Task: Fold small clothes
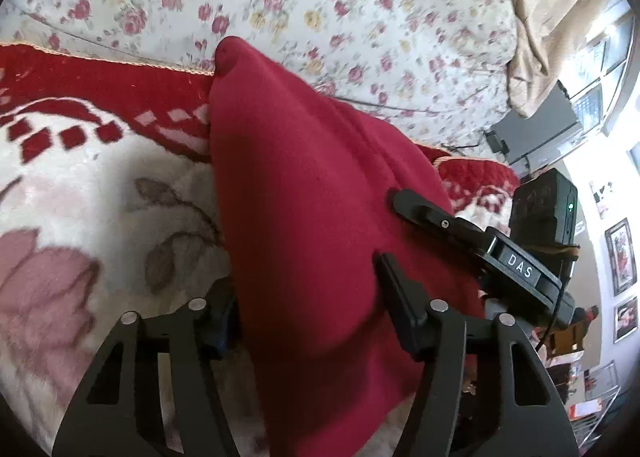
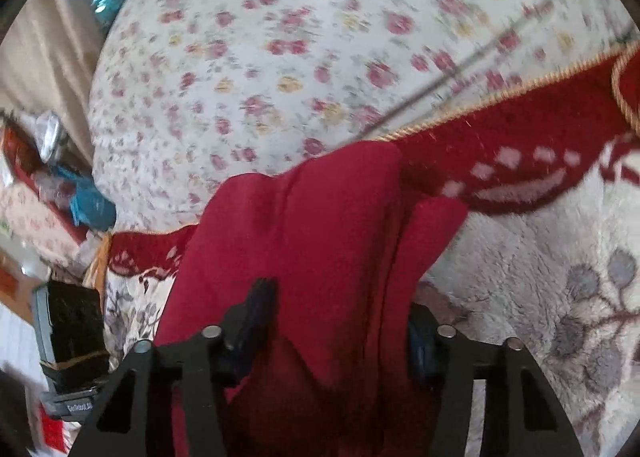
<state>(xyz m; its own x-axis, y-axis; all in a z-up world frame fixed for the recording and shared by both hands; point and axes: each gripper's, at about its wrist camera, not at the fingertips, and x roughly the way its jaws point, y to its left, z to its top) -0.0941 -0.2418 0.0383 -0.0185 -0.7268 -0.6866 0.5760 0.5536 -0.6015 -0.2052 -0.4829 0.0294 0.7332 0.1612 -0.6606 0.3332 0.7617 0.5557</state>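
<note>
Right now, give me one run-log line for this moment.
task: fold small clothes | item: red garment bunched on fleece blanket | left gripper: garment between fingers | right gripper: same | fold: unfinished

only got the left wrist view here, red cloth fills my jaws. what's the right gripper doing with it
Observer: In the right wrist view the right gripper has the same red garment bunched between its fingers; whether the pads actually press on it I cannot tell.
Operator: anything on the far side of the right gripper that i miss
Observer: A narrow flap of the garment hangs out beside the main fold, lying on the fleece blanket.
Operator: and past the bed on that side
Observer: Beyond the floral sheet there is clutter by the bed's edge, including a crumpled blue bag.
</note>
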